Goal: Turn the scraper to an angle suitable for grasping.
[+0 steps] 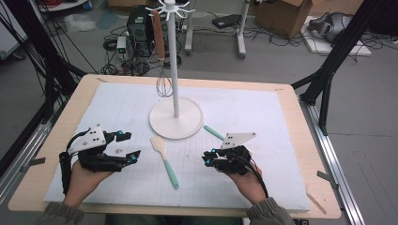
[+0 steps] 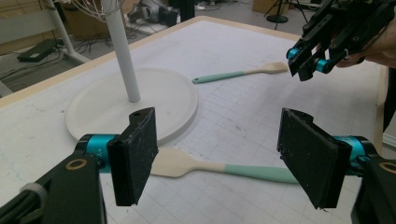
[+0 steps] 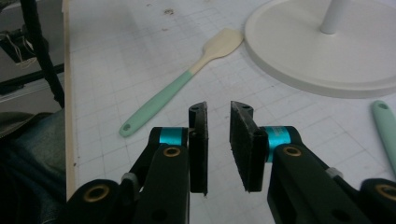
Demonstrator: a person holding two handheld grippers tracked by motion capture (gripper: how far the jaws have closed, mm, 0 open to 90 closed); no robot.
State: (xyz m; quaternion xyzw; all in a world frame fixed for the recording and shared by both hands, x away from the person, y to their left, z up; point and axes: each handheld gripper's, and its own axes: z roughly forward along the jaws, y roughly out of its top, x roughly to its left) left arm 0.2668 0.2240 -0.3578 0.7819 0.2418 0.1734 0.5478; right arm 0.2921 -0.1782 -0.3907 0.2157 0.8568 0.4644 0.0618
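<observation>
High view: the left gripper (image 1: 127, 145) hovers with jaws spread wide, grasping nothing; the spatula (image 1: 164, 161) lies just to its right on the mat (image 1: 263, 122), with bare mat around it. The right gripper (image 1: 207, 157) sits right of the spatula, near the stand (image 1: 176, 117).

Left gripper view: the spatula (image 2: 219, 167) lies between and beyond the jaws, its blade close to the stand's base rim (image 2: 187, 121).

Right gripper view: jaws nearly closed with a narrow gap, empty; the spatula (image 3: 187, 79) lies ahead to the left, and the table edge (image 3: 69, 93) is farther left.

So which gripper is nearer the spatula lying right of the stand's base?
Right. The right gripper sits just in front of that spatula; the left gripper is across the mat, beyond the other spatula.
</observation>
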